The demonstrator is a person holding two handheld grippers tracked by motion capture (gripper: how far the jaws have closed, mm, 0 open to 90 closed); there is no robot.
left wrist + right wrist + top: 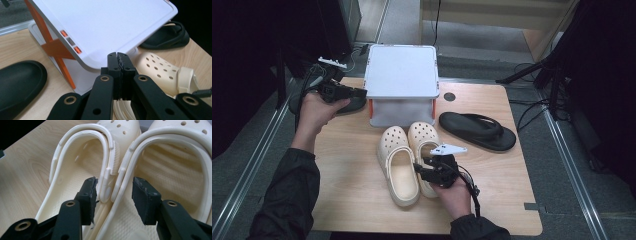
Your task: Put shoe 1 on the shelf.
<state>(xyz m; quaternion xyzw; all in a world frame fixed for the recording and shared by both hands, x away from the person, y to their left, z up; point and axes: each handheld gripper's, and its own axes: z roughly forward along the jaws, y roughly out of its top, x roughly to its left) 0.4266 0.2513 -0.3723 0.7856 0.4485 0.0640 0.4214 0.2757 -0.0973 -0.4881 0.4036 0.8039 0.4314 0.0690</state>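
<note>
Two cream perforated foam clogs [404,157] lie side by side on your wooden counter [347,185], apparently just placed. Your right tool [113,192] straddles their touching inner walls, jaws spread, pressing neither. Your left tool [117,60] is clenched empty near the white lidded box [401,70]. Withdrawal remains.

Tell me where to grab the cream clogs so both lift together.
Grip the two touching inner side walls of the cream clogs near the heels, coming from the heel end. They lie side by side, and the open right gripper already straddles those thin walls.
</note>
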